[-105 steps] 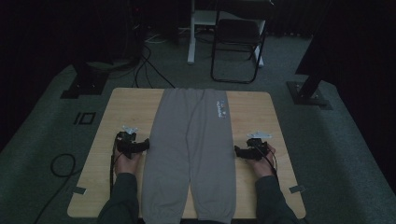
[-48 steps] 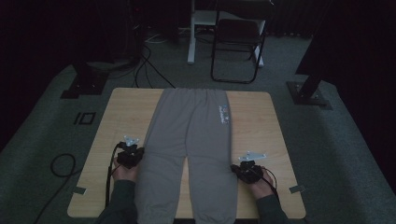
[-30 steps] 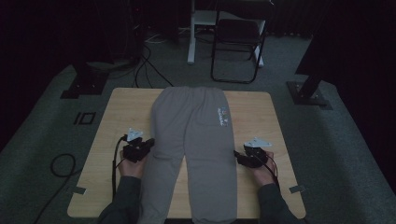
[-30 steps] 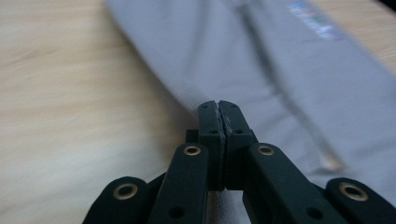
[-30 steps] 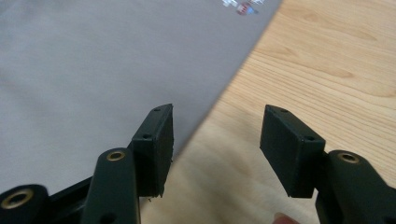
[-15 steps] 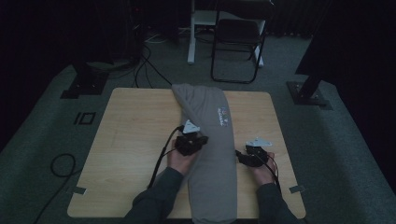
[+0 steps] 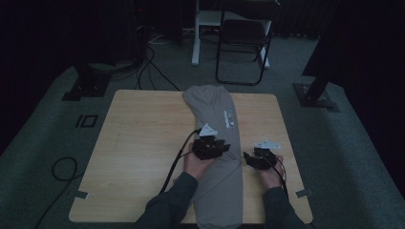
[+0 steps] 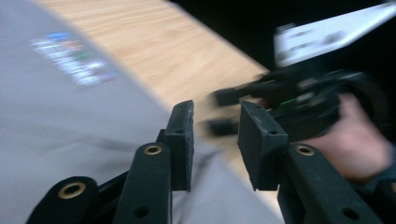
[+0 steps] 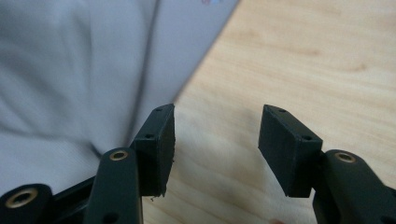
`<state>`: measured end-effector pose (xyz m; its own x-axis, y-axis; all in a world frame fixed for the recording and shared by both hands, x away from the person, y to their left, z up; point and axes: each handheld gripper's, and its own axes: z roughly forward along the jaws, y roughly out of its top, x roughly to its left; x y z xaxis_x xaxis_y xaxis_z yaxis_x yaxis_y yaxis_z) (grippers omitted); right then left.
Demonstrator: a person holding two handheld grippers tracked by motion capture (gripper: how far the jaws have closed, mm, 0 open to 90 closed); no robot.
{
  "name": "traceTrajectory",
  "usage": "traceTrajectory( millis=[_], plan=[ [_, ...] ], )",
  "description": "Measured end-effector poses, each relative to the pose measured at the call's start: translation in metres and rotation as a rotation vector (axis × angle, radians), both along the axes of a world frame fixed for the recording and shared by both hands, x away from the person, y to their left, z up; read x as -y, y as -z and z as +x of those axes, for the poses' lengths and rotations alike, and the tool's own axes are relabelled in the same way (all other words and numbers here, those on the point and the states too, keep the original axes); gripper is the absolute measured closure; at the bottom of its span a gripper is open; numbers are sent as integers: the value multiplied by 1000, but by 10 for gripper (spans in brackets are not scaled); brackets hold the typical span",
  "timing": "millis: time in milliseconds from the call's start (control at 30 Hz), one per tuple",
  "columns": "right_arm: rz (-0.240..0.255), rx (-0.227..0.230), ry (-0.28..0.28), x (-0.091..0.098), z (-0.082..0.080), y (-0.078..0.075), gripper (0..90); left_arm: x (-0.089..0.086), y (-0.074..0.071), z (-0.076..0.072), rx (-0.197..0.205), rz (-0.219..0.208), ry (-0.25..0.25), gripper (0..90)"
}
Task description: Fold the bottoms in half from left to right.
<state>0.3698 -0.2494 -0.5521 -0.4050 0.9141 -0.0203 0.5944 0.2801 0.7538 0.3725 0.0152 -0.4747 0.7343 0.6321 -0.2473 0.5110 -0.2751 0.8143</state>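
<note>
High view tells me my left gripper (image 7: 220,147) has just carried one leg of the grey cotton sweatpants (image 7: 217,191) over the other, folding them lengthwise down the light wooden table (image 7: 138,143), both tongs now parted and empty, my right gripper (image 7: 248,158) beside the fold.

High view sat up above, near the person's side, & looked forward & down on the whole table (image 7: 143,124), w/ floor & a chair (image 7: 241,43) past it. Left gripper view rode low, close over the grey pants (image 8: 56,121), facing across to the right gripper (image 8: 224,112). Right gripper view was very close too, looking at pants edge & bare wood. All 3 shared pants & table.
</note>
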Motion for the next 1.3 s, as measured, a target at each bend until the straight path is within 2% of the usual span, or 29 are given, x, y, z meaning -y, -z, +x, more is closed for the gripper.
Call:
traceTrajectory(
  millis=[67, 100, 133, 200, 267, 300, 333, 367, 400, 433, 467, 500, 533, 600, 633, 867, 900, 933, 1100, 1300],
  plan=[
    [53, 18, -10, -3, -3, -8, 463, -17, 6, 5, -12, 47, -47, 633],
    [53, 18, -10, -3, -3, -8, 463, -17, 6, 5, -12, 47, -47, 630],
    [79, 39, -47, -11, -5, -17, 463, -30, 16, 9, -47, 74, -85, 629],
    [90, 33, -79, -20, -6, -20, 473, -38, 28, 10, -67, 114, -106, 614],
    [92, 24, -93, -25, -5, -19, 473, -38, 28, 10, -67, 114, -106, 610],
    [92, 24, -93, -25, -5, -19, 481, -42, 44, 10, -103, 155, -112, 610],
    [40, -18, -132, -40, -4, -9, 499, -39, 54, 11, -114, 189, -100, 593],
    [11, -21, -126, -42, -4, -7, 514, -34, 61, 10, -102, 237, -91, 590],
    [11, -21, -126, -42, -4, -7, 514, -34, 61, 10, -102, 237, -91, 593],
    [-22, -30, -109, -43, -3, -5, 542, -31, 65, 9, -92, 270, -87, 593],
    [-19, -41, -101, -40, -3, -3, 640, -26, 69, 4, -31, 339, -98, 677],
    [-24, -43, -101, -39, -3, -4, 680, -26, 69, 4, -31, 339, -98, 738],
    [-34, -38, -93, -38, -3, -4, 712, -26, 68, 5, -32, 354, -118, 787],
    [-55, -31, -74, -37, -4, -5, 749, -27, 68, 6, -33, 350, -123, 833],
    [-59, -34, -78, -37, -4, -5, 759, -30, 69, 8, -36, 338, -135, 844],
    [-53, -27, -115, -46, 0, -3, 778, -42, 69, 10, -45, 329, -157, 856],
    [-53, -27, -115, -46, 0, -3, 784, -48, 69, 11, -43, 331, -171, 856],
    [-45, -24, -126, -55, 9, -2, 797, -55, 70, 14, -51, 319, -192, 856],
    [-45, -16, -146, -75, 26, -2, 796, -77, 70, 23, -62, 312, -253, 855],
    [-42, -11, -162, -93, 53, -1, 791, -89, 70, 36, -59, 322, -306, 854]
  ],
)
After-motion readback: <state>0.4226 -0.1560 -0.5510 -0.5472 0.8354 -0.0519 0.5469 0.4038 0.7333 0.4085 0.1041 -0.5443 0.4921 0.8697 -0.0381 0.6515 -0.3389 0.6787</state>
